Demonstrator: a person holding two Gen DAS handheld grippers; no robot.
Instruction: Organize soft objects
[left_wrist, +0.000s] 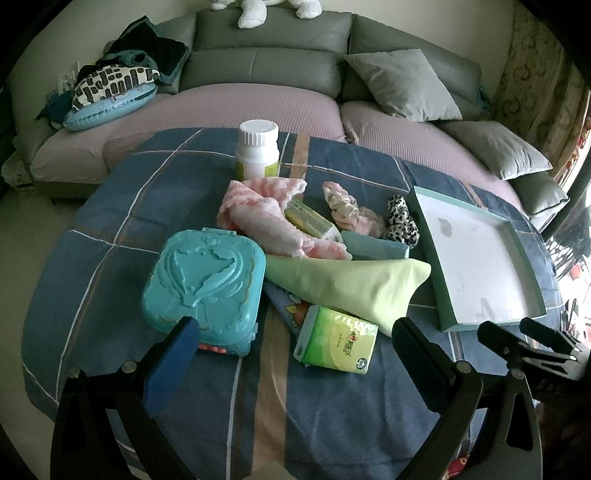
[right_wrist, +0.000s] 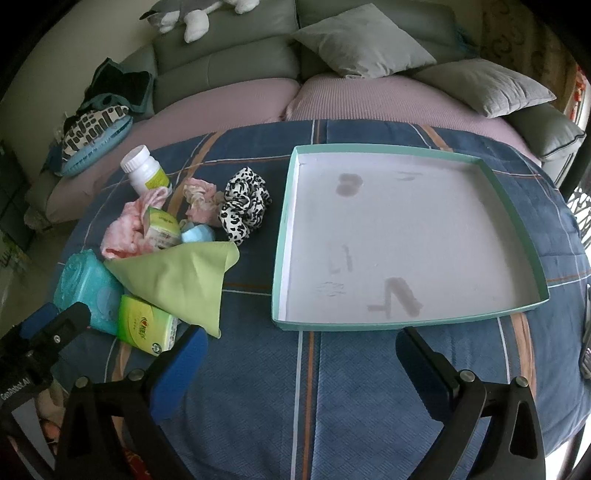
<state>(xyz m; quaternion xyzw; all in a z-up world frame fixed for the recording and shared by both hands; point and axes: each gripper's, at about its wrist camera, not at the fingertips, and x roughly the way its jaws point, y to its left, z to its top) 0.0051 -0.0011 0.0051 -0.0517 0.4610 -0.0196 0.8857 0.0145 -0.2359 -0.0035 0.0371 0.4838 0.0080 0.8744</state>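
Both my claws gape empty; green cloth (left_wrist: 347, 284) lies crosswise just ahead of my left claw (left_wrist: 295, 354), probably nearer than right claw (right_wrist: 301, 354).

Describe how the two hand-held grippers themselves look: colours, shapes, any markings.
Both look alike. The left hand-held gripper and the right hand-held gripper have matte black angular frames with triangular cut-outs, silver round bolts at the joints, and fingers faced with blue pads. White lettering marks the left one's black body in the right wrist view.
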